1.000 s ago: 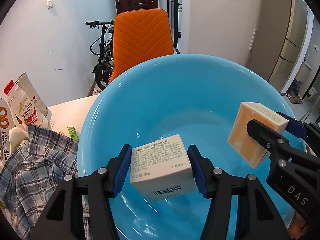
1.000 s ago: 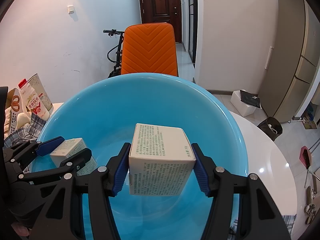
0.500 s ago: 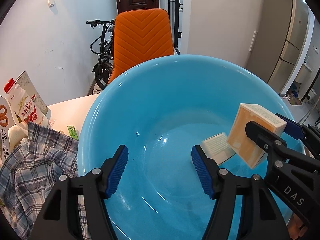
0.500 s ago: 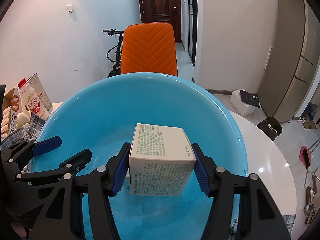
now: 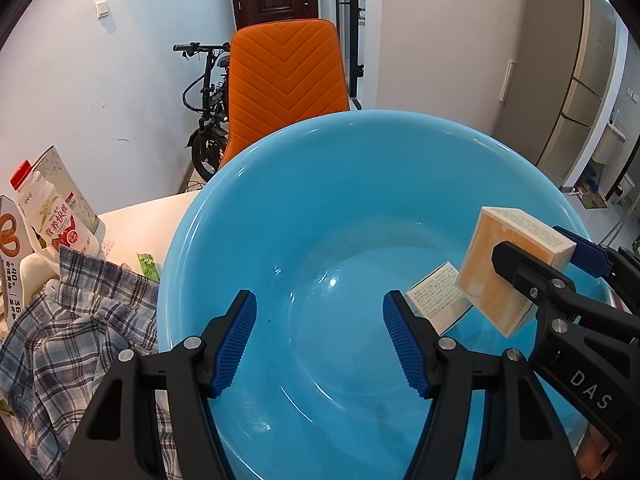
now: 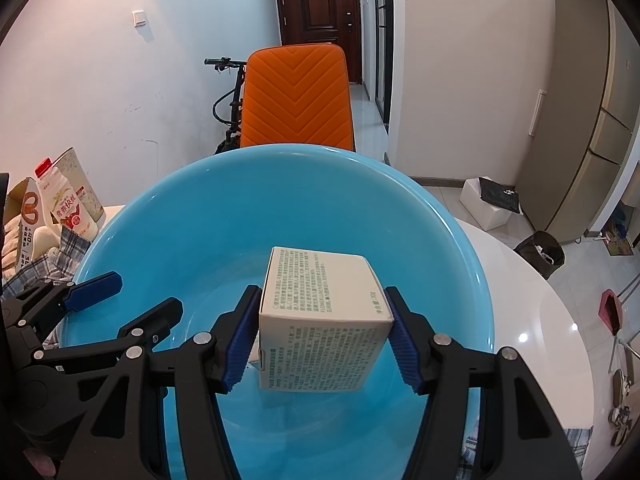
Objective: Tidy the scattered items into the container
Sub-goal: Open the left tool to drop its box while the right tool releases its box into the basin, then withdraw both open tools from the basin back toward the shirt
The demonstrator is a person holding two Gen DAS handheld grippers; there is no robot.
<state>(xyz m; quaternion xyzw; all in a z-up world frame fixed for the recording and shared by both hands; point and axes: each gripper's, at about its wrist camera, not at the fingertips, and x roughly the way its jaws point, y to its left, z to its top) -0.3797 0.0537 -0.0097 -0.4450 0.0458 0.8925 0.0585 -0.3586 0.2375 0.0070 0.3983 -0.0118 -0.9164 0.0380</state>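
A big blue basin [image 5: 320, 184] fills both views. Over its left side my left gripper [image 5: 319, 312] stands open with nothing between its blue pads. A small white printed box [image 5: 436, 296] lies on the basin floor to that gripper's right. Above the basin's middle my right gripper [image 6: 320, 332] is shut on a larger white box [image 6: 320, 280] covered in small print. The left wrist view shows this box [image 5: 496, 264] from its orange side, tilted. In the right wrist view the left gripper [image 6: 132, 300] shows at the lower left.
A plaid shirt [image 5: 80, 320] lies crumpled left of the basin, with a green packet [image 5: 146, 266] at its edge. Behind it stand a milk bottle [image 5: 48, 216] and a pretzel box [image 5: 8, 240]. An orange chair [image 5: 284, 76] stands behind the basin. The white table [image 6: 540, 340] extends to the right.
My left gripper opened and let go of the small white box, which dropped to the basin floor on the right. The right gripper kept still with its box.
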